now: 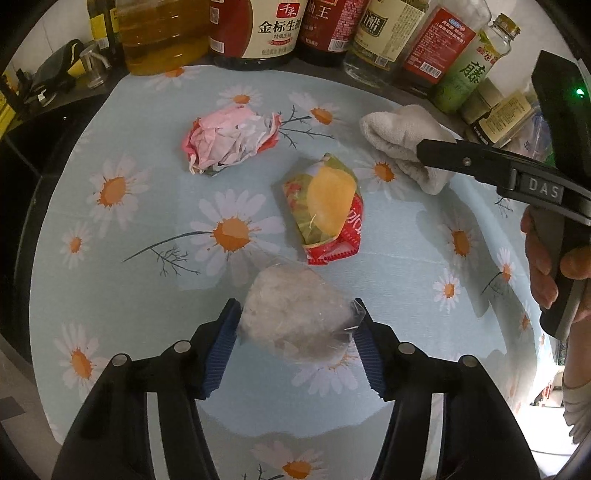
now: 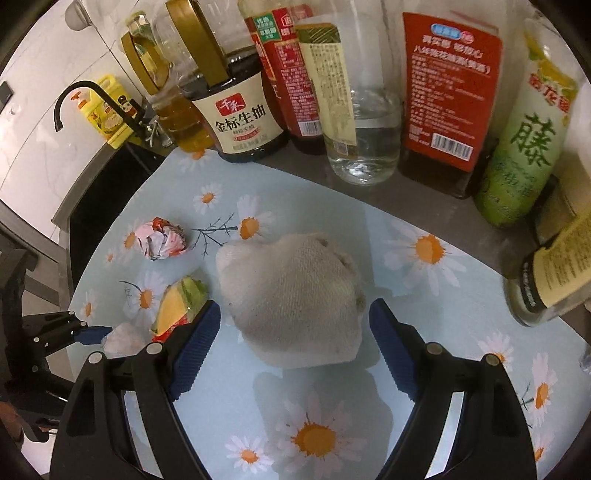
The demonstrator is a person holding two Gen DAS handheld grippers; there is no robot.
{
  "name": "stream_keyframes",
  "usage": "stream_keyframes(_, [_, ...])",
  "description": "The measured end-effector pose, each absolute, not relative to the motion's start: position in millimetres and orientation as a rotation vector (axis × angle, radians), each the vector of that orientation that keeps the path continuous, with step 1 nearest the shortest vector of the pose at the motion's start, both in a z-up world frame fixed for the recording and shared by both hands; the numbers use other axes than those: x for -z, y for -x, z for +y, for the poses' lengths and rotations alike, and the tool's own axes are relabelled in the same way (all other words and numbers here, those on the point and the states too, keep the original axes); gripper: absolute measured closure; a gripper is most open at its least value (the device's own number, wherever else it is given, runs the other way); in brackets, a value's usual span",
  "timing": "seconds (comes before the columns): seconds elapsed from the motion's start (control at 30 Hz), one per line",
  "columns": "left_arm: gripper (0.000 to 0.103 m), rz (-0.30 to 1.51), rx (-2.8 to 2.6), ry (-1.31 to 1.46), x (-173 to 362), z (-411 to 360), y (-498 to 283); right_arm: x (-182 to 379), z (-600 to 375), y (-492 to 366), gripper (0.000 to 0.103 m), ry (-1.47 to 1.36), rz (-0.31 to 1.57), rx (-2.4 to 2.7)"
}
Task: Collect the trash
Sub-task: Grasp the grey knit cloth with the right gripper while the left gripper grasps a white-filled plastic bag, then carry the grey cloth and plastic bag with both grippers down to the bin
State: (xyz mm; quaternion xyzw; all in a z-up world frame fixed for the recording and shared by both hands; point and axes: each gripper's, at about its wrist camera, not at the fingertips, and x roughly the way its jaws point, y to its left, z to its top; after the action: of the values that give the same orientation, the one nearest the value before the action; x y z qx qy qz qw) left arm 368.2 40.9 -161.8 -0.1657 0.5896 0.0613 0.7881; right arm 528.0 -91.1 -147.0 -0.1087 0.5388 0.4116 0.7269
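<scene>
A crumpled clear plastic bag (image 1: 295, 314) lies on the daisy-print mat (image 1: 147, 229). My left gripper (image 1: 297, 314) stands around it, both blue pads touching its sides. A yellow-green-red snack wrapper (image 1: 327, 206) lies beyond it, and a crumpled pink-red paper ball (image 1: 229, 138) lies farther left. My right gripper (image 2: 293, 321) is open around a folded white cloth (image 2: 295, 295), with gaps on both sides. In the right wrist view the wrapper (image 2: 179, 306), the paper ball (image 2: 160, 240) and the bag (image 2: 122, 338) show at left.
A row of sauce and oil bottles (image 1: 273, 29) stands along the mat's far edge, close behind the cloth (image 2: 447, 110). A black faucet (image 2: 92, 99) and a sink lie at far left. A small jar (image 2: 550, 277) stands at right.
</scene>
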Motion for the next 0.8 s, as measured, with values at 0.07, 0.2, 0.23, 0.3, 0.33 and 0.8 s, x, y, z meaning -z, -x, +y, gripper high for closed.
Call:
stream_keyframes(0.07, [0.047,1.267,-0.136,0.358,161,41,-368,150,-88,-527,0.028,0.260,1.188,-0.910])
stream_keyframes(0.2, [0.047,1.267,-0.136,0.364,161,42,-366,157,-83,-526,0.044,0.291,1.209,-0.908])
stream_keyframes(0.23, [0.047,1.267,-0.137,0.365,160,43,-365,158,-82,-526,0.049,0.297,1.209,-0.906])
stream_keyframes(0.3, [0.048,1.263,-0.139,0.367,159,43,-364,157,-83,-525,0.056,0.297,1.199,-0.908])
stream_keyframes(0.33, [0.048,1.261,-0.139,0.367,158,43,-362,156,-83,-525,0.059,0.298,1.196,-0.908])
stream_keyframes(0.8, [0.048,1.231,-0.142,0.349,143,44,-353,135,-94,-511,0.066,0.244,1.163,-0.925])
